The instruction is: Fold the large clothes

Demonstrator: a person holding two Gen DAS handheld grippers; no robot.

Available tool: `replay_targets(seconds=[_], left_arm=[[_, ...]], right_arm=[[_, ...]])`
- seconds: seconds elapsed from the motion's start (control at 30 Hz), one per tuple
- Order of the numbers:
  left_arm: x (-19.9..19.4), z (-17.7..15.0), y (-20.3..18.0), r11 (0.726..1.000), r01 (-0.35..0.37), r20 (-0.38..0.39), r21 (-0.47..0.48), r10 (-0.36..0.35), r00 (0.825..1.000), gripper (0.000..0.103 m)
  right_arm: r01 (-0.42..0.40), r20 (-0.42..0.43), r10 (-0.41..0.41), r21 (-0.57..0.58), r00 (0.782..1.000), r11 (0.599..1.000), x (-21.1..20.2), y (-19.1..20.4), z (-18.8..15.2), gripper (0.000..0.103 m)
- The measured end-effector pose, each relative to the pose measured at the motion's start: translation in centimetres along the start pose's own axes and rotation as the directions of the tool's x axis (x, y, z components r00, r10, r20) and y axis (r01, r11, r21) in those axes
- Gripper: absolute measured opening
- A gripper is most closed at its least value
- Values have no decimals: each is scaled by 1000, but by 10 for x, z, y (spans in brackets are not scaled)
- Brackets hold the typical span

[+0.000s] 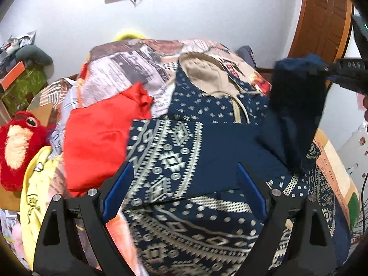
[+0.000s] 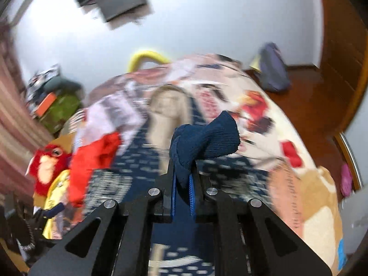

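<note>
Two grippers over bed (image 1: 333, 161): right gripper (image 2: 182, 161) clamped on navy cuff (image 2: 204, 138) of patterned hoodie (image 1: 184, 151), sleeve lifted; left gripper (image 1: 184, 184) jaws wide apart, hovering over spread hoodie.

No text could be read with certainty. Faint lettering ran along the bedspread (image 1: 331, 161) edge in the left wrist view. It was too blurred to make out.
</note>
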State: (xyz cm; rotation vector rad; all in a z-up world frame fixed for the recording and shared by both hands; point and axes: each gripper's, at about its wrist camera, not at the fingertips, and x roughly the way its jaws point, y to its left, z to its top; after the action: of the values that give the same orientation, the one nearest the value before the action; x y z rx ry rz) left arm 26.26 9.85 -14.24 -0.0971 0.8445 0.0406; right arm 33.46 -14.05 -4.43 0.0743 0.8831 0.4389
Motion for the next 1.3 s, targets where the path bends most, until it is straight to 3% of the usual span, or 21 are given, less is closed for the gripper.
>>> replay_targets(seconds=[0.13, 0.27, 0.47, 0.53, 0.57, 0.67, 0.7, 0.83, 1.03, 1.17, 1.3], left_arm=[[-20, -8, 29, 999, 1, 18, -35, -1, 1000, 90], [-31, -22, 56, 997, 1, 7, -72, -1, 1000, 90], [-29, -49, 85, 992, -15, -51, -122, 9, 999, 90], [-27, -59, 90, 991, -17, -74, -134, 8, 997, 90], [-26, -63, 92, 990, -19, -81, -137, 8, 997, 90], [-24, -73, 92, 990, -27, -105, -139, 12, 994, 90], [-24, -75, 92, 990, -28, -109, -138, 13, 994, 90], [-21, -75, 83, 993, -37, -127, -115, 22, 992, 90], [-12, -62, 55, 996, 4, -123, -84, -14, 992, 90], [6, -56, 38, 993, 56, -156, -104, -72, 985, 90], [30, -54, 29, 986, 72, -198, -150, -102, 975, 90]], right_arm=[[-64, -42, 60, -88, 997, 994, 15, 64, -4, 8], [-126, -150, 104, -146, 983, 981, 49, 116, -27, 8], [-136, -323, 69, -189, 944, 972, 108, 151, -81, 13], [-118, -393, 56, -135, 918, 984, 130, 148, -101, 19], [-117, -447, 70, -79, 892, 990, 142, 142, -113, 28], [-123, -564, 105, 7, 819, 992, 160, 132, -136, 33], [-132, -564, 104, -9, 819, 991, 159, 131, -137, 33], [-155, -513, 82, -99, 854, 983, 130, 130, -123, 39], [-133, -320, 87, -125, 944, 983, 61, 92, -78, 56], [-25, -197, -13, -189, 980, 982, 27, 57, -63, 58], [109, -125, -143, -249, 982, 962, 8, 15, -64, 64]])
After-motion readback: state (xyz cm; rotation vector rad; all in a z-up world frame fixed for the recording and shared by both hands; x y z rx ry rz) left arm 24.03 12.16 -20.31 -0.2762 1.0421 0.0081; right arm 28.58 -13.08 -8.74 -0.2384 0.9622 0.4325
